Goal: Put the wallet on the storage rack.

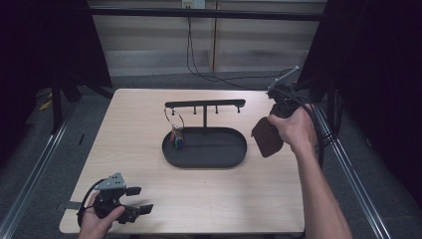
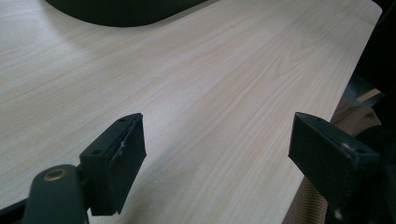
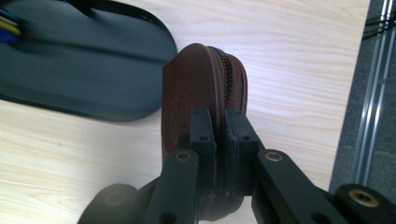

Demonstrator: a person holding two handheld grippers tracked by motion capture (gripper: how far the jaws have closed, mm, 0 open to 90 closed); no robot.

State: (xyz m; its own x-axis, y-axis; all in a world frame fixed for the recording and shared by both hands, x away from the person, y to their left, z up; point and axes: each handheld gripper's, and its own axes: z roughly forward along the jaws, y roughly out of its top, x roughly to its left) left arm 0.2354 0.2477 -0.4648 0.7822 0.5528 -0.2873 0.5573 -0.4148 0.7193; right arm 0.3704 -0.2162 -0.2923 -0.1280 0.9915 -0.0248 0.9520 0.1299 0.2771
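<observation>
A brown zippered pouch (image 1: 267, 137) hangs just above the table to the right of the black oval tray (image 1: 226, 152). My right gripper (image 3: 219, 122) is shut on the pouch (image 3: 194, 88), its jaws pinching it by the zipper edge. A T-shaped hanger stand (image 1: 205, 104) rises from the tray, and a key ring with coloured tags (image 1: 176, 133) dangles from its left peg. My left gripper (image 1: 139, 200) rests near the front left corner of the table, held open with nothing between its fingers (image 2: 119, 158).
The wooden table's (image 2: 224, 93) right edge lies close to the right hand. A metal rail (image 3: 373, 93) runs along the floor beside that edge. Cables trail across the floor behind the table.
</observation>
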